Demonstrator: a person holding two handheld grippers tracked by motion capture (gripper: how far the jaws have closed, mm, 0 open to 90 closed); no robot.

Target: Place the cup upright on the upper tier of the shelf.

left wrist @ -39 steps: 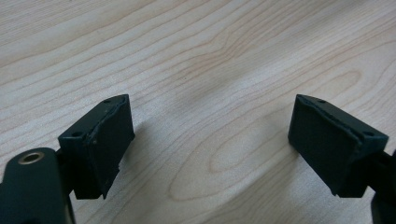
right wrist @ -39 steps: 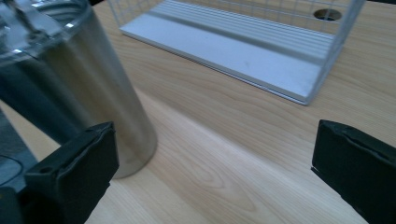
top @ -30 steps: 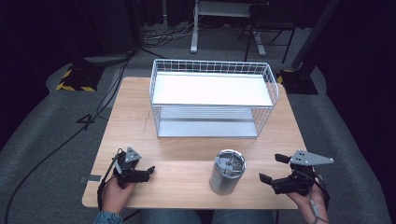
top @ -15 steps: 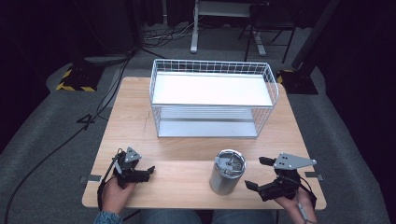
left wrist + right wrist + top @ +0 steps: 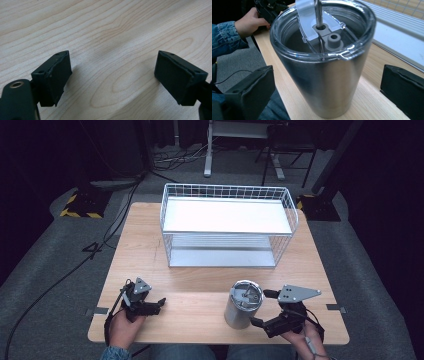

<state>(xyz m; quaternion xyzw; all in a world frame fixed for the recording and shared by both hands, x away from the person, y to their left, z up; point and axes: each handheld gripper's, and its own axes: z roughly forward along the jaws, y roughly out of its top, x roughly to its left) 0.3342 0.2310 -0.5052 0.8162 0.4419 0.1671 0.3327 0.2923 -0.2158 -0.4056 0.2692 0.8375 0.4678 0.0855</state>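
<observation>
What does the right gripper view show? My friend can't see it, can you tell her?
A shiny steel tumbler with a clear lid stands upright on the wooden table, between the right tool's two open black jaws. Behind it, a hand holds the other tool.

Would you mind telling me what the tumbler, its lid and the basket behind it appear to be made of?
The tumbler looks like brushed stainless steel: a grey, softly reflective wall. Its lid seems to be clear plastic, since the inside shows through it, with a grey slider piece. The basket looks like white-coated metal wire, judging by its thin grid walls. The table shows a light wood grain, possibly laminate.
</observation>
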